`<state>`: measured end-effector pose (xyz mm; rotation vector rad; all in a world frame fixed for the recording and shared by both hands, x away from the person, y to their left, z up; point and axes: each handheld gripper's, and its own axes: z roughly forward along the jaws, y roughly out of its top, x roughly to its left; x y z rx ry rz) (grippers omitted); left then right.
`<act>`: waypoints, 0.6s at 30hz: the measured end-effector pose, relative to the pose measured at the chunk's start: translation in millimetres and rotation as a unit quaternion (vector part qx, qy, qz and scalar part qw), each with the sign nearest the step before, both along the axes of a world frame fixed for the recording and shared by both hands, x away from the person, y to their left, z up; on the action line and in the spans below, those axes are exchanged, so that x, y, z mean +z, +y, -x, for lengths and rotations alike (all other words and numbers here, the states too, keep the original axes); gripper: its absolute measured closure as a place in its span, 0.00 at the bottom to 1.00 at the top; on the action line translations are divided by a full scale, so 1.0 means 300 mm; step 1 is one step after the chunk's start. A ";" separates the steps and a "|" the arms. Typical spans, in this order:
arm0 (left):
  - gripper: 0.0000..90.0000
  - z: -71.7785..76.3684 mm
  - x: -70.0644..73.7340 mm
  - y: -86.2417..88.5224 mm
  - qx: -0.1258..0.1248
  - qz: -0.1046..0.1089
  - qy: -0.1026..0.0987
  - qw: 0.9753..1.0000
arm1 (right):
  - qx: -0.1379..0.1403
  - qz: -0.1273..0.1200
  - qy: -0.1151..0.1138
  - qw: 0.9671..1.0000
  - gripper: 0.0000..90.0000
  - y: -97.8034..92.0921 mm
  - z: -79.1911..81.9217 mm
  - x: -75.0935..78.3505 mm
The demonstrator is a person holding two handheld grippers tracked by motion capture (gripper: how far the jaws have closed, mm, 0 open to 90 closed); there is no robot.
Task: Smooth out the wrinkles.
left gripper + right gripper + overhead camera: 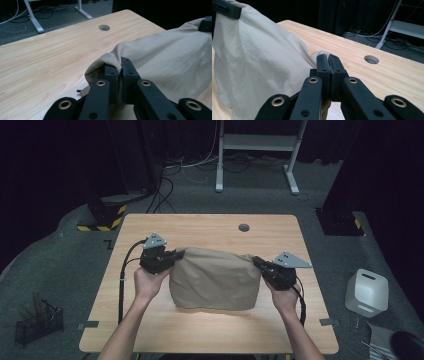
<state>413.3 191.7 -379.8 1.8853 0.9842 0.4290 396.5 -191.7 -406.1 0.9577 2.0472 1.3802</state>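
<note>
High view: both grippers — left (176, 256), right (256, 261) — pinch the cloth's (215, 279) far corners; it looks soft, light, droopy — best held by corners.

cloth (215, 279): 1 | claw: 2, left claw (176, 255), right claw (256, 261) | counter (200, 227): 1 | hole in counter (244, 227): 1 | white box on floor (367, 292): 1 | wire basket on floor (39, 322): 1

White box (366, 291), wire basket (38, 322) on floor beside table (210, 227)
</note>
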 end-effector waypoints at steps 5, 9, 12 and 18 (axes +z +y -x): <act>0.95 -0.010 -0.008 -0.006 -0.002 -0.015 -0.002 1.000 | -0.003 0.000 0.005 1.000 0.98 0.002 -0.015 -0.010; 0.95 -0.018 -0.014 -0.007 -0.002 -0.018 -0.002 1.000 | -0.006 0.003 0.009 1.000 0.98 0.006 -0.024 -0.019; 0.95 -0.030 -0.019 -0.004 -0.001 -0.012 0.005 1.000 | -0.007 0.004 0.009 1.000 0.98 0.007 -0.029 -0.023; 0.95 -0.046 -0.029 -0.003 0.002 -0.013 0.006 1.000 | -0.008 0.007 0.014 1.000 0.98 0.010 -0.049 -0.035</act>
